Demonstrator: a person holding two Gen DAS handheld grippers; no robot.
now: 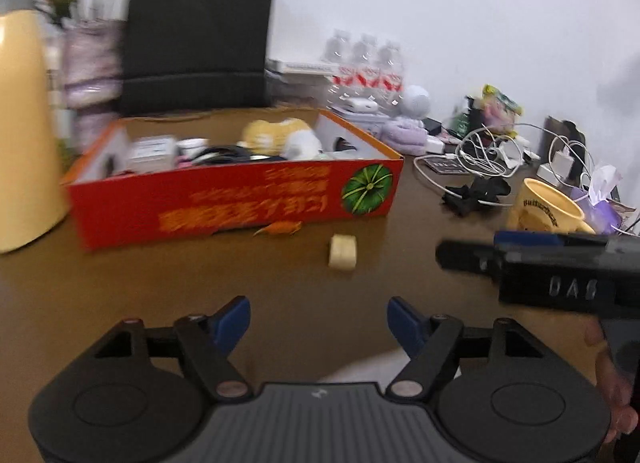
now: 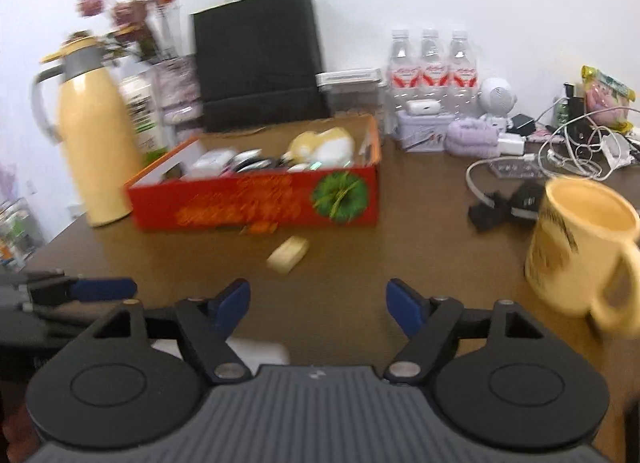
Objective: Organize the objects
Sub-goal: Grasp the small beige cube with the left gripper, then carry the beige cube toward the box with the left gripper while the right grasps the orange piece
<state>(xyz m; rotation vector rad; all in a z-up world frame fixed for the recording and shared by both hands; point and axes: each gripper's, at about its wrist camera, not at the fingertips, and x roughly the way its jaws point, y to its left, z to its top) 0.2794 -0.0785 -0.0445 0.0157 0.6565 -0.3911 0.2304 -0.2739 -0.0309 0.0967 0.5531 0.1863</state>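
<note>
Both grippers sat at the bottom of their own views with nothing in them: the left gripper (image 1: 318,317) had its blue pads well apart over bare brown table (image 1: 160,287), and the right gripper (image 2: 318,303) was the same, jaws wide and empty. Looked like neither had picked a target yet, probably just lining up. Straight ahead in mid-frame lay a small cream block (image 1: 343,252), loose on the table, near a little orange scrap (image 1: 280,227) that sat right against the front wall of the red box (image 1: 224,199). That box already held a plush toy (image 1: 276,135) and cables, so I'd guess it's the collecting bin. A yellow mug (image 2: 580,255) stood at the right edge, close to the right gripper, likely the next easy grab
</note>
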